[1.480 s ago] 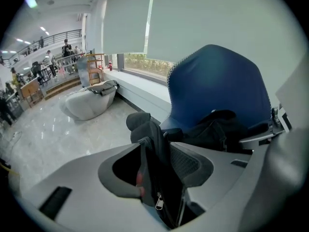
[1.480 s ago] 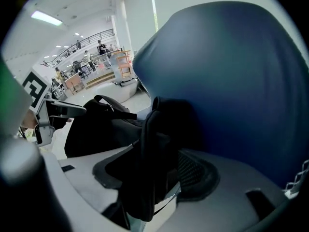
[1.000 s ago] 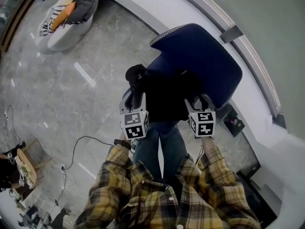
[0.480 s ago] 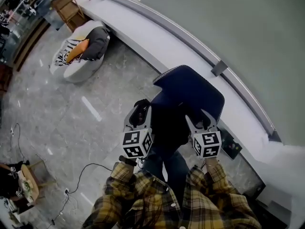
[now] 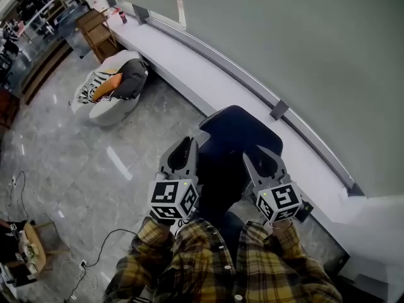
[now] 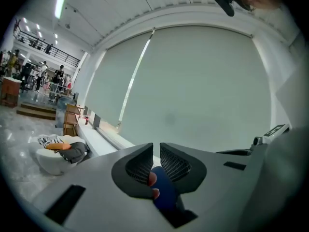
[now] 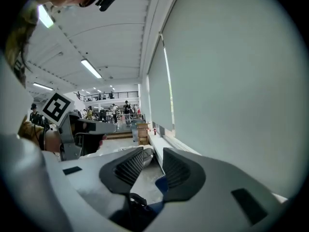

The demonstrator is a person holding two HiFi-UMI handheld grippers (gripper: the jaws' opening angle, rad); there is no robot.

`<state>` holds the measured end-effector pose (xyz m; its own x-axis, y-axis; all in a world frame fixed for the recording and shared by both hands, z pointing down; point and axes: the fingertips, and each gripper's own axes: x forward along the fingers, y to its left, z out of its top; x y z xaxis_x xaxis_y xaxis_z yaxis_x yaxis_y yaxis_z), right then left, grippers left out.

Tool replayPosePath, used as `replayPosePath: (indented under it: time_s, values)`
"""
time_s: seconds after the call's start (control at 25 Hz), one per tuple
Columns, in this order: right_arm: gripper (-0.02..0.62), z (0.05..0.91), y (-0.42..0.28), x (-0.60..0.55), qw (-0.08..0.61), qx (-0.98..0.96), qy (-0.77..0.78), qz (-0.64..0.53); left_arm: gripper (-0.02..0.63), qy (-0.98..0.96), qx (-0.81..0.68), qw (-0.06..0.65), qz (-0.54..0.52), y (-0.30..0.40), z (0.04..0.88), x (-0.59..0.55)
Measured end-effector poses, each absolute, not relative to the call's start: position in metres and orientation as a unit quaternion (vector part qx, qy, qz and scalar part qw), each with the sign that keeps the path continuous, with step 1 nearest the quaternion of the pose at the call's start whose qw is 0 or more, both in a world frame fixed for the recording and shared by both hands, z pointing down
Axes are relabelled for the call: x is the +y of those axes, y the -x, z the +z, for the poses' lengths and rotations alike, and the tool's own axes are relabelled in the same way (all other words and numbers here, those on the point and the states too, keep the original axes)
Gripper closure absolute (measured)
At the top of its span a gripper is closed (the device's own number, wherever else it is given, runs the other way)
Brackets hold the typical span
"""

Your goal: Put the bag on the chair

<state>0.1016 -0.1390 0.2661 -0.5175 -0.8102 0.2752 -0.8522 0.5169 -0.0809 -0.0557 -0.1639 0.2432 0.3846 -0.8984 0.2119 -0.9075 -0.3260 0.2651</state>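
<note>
A blue chair [image 5: 245, 131] stands by the white wall ledge, and the black bag [image 5: 221, 177] lies on its seat. My left gripper [image 5: 187, 142] and right gripper [image 5: 252, 153] hang above the bag's two sides, apart from it. Both sets of jaws are closing with nothing between them. In the left gripper view the left gripper [image 6: 156, 146] shows only a thin gap, with the blue chair [image 6: 165, 193] below. In the right gripper view the right gripper [image 7: 153, 151] has a wider gap, with the bag [image 7: 137, 212] under it.
A long white ledge [image 5: 189, 62] runs along the grey wall behind the chair. A white lounge seat [image 5: 107, 96] with cushions sits at the far left, a wooden cabinet [image 5: 98, 27] beyond it. A cable [image 5: 107, 243] trails over the marble floor.
Both grippers have let go of the bag and lifted up off it, and their jaws have narrowed. The bag stays on the chair seat. The head view has tilted toward the wall.
</note>
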Motion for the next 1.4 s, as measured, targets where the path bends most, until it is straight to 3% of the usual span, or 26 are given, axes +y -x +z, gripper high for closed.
replayPosePath:
  time_s: [0.4, 0.84, 1.4]
  values:
    - [0.564, 0.203, -0.094, -0.115, 0.044, -0.891, -0.445, 0.075, 0.586, -0.869, -0.476, 0.138, 0.004, 0.007, 0.187, -0.126]
    - [0.578, 0.21, -0.102, -0.107, 0.038, -0.895, -0.435, 0.094, 0.586, -0.891, -0.445, 0.082, 0.046, -0.003, 0.194, -0.114]
    - [0.579, 0.223, -0.099, -0.106, 0.051, -0.894, -0.433, 0.107, 0.586, -0.898, -0.428, 0.083, 0.062, -0.007, 0.202, -0.114]
